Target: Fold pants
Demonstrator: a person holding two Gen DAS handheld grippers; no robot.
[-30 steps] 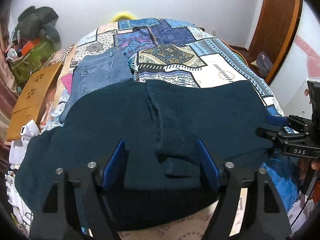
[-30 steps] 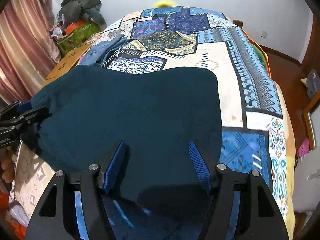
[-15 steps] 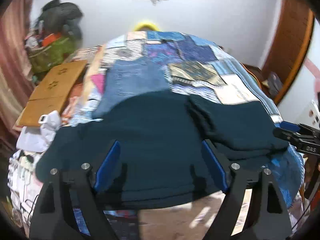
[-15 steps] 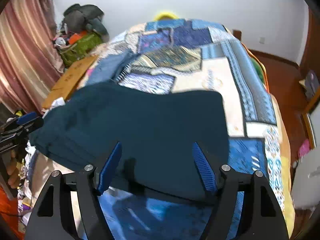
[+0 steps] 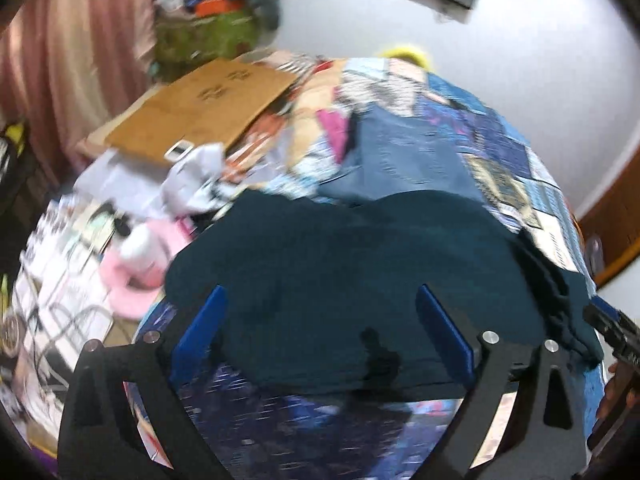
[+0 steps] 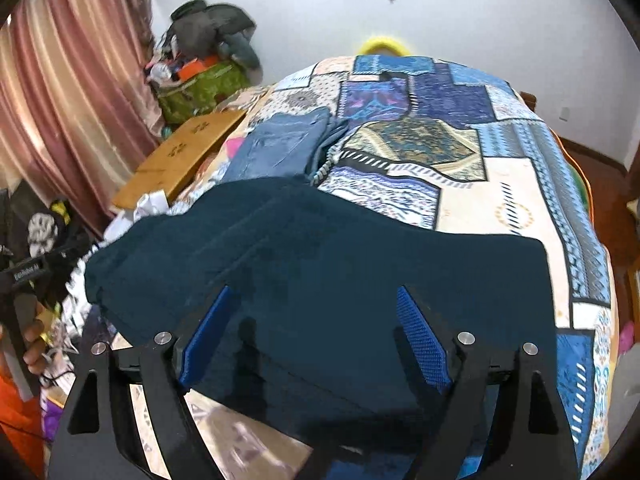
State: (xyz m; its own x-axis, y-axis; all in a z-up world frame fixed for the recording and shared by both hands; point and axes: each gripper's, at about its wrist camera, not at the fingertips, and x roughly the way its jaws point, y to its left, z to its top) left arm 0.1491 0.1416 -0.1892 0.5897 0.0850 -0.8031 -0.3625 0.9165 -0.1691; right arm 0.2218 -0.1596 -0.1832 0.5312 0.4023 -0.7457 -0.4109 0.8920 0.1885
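Observation:
Dark teal pants (image 6: 328, 276) lie spread and folded across the near end of the patchwork bed; they also show in the left wrist view (image 5: 360, 272). My left gripper (image 5: 320, 336) is open and empty above the pants' near left part. My right gripper (image 6: 312, 336) is open and empty above the pants' near edge. The right gripper's tip (image 5: 612, 328) shows at the right edge of the left wrist view. The left gripper (image 6: 28, 276) shows at the left edge of the right wrist view.
Folded blue jeans (image 6: 280, 148) lie beyond the teal pants on the patchwork bedspread (image 6: 500, 188). A wooden board (image 6: 184, 152) and a clothes pile (image 6: 204, 60) sit left of the bed. Pink and white items (image 5: 136, 256) lie on the floor at left.
Both grippers have lifted and pulled back from the pants. The left wrist view has swung left, showing the floor clutter. The pants lie still.

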